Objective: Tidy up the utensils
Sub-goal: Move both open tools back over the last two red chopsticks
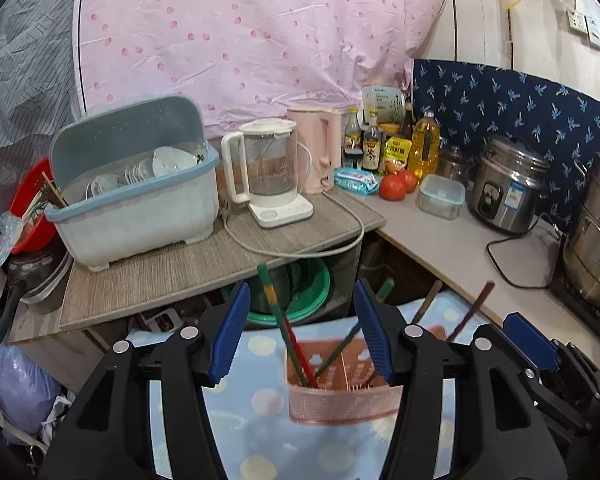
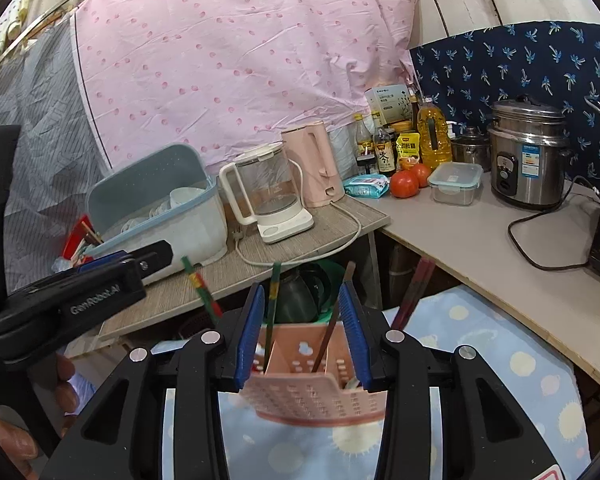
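A pink perforated utensil holder (image 1: 342, 396) stands on a blue dotted cloth (image 1: 256, 412) and holds several chopsticks (image 1: 286, 320). My left gripper (image 1: 302, 336) is open and empty, its blue pads either side of the holder's top. In the right wrist view the holder (image 2: 312, 392) sits between the blue pads of my right gripper (image 2: 303, 334), which is open and empty. Chopsticks (image 2: 274, 300) lean out of the holder. The left gripper's body (image 2: 76, 300) shows at the left there.
A grey-blue dish rack (image 1: 136, 200) with bowls, a glass kettle (image 1: 268, 172) and a pink kettle (image 1: 316, 152) stand on the wooden shelf (image 1: 188, 268). Bottles, tomatoes (image 1: 396, 186), a lidded box (image 1: 440, 196) and a rice cooker (image 1: 508, 184) stand on the counter. A green basin (image 1: 312, 288) sits under the shelf.
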